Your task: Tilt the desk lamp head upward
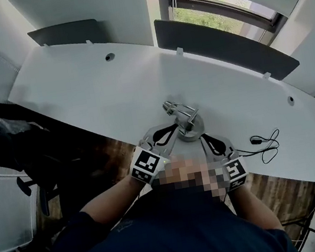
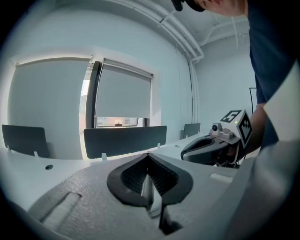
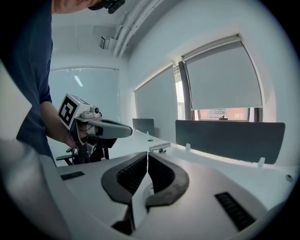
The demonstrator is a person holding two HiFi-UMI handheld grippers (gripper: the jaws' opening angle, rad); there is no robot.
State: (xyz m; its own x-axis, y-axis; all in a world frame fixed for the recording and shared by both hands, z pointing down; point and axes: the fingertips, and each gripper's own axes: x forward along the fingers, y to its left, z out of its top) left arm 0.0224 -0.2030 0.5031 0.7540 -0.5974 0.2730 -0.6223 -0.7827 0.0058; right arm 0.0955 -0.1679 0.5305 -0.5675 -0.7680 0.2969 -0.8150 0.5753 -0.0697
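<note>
The desk lamp [image 1: 184, 119] stands on the white desk [image 1: 79, 87] near its front edge, at the middle of the head view, its silver head lying low over the round base; the left gripper [image 1: 176, 127] sits at seven o'clock of the lamp with its jaws pressed together on nothing; the right gripper [image 1: 204, 137] sits at five o'clock of the lamp, its jaws likewise closed and empty; whether either tip touches the lamp cannot be told; a black cable [image 1: 266, 143] lies at four o'clock, well apart from the lamp.
</note>
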